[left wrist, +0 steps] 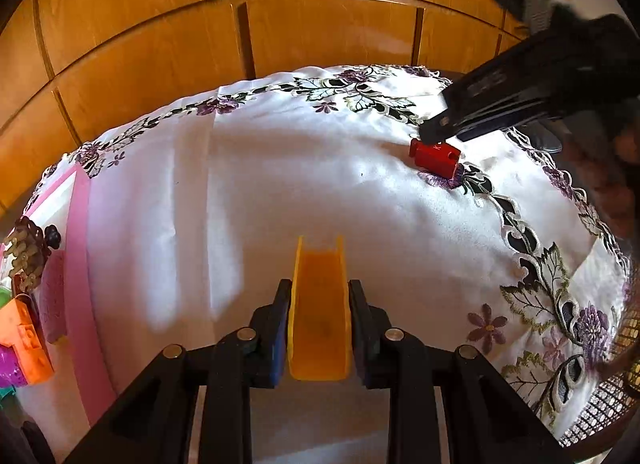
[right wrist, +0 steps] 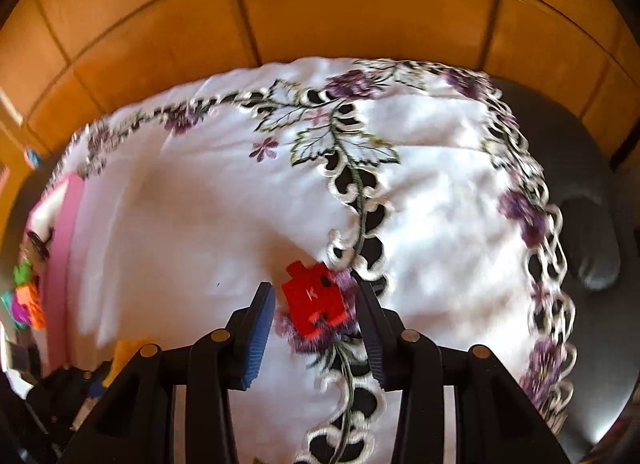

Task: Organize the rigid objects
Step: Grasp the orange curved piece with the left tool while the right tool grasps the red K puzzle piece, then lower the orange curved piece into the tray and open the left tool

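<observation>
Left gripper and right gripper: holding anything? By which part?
The left gripper is shut on the yellow channel piece, pads on its two side walls. The right gripper is open around the red puzzle block, holding nothing.

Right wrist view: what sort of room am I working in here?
Most likely a home living or dining room: an embroidered white tablecloth with purple flowers covers the table, wooden panelled cabinet doors stand behind it, and a pink tray of toys sits at the left edge.

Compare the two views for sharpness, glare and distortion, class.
Left wrist view: mostly sharp, bright glare patches on the wooden panels; only the right gripper is smeared. Right wrist view: motion blur throughout, the red puzzle piece soft-edged. Both views: fisheye bends the tablecloth edge.
</observation>
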Demonstrator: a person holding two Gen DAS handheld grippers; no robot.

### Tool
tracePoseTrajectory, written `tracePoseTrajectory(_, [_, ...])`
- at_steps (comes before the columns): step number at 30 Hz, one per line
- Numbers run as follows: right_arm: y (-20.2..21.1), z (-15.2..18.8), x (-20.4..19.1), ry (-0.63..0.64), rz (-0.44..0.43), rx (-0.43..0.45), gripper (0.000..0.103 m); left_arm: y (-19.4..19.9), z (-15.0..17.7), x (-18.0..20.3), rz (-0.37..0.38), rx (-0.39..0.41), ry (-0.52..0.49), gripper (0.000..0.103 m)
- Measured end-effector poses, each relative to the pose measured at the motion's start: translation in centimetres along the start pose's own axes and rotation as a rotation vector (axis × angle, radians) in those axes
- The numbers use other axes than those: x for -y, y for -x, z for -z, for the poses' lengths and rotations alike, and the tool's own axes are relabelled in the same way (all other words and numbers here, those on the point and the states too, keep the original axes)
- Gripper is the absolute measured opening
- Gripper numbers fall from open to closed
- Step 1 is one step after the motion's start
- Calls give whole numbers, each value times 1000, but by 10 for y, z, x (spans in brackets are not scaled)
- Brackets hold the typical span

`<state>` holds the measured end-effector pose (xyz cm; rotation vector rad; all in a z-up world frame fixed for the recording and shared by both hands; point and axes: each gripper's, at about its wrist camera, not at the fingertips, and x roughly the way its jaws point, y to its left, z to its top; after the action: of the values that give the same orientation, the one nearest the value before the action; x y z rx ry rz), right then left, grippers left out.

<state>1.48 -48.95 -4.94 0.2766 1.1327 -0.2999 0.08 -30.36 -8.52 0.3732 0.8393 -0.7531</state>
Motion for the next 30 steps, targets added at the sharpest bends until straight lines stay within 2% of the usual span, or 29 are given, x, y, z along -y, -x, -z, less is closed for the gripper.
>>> tracePoseTrajectory(3, [-22,2,-3,36,-1,-78,41,1,1,-3,7,6,13,27])
tracePoseTrajectory(5, [-18,8,-14,128,50,-47,31,1,2,-4,12,11,22,27])
tracePoseTrajectory(13, [-17,24,-52,321,54,-8,32,6,3,-7,5,19,40,26])
tracePoseTrajectory(19, [-18,24,-49,297,15,1,33,22,0,-18,3,27,96,26])
tracePoseTrajectory(30, [-22,31,-66,433,115,69,31,87,-11,-40,-69,148,138,26])
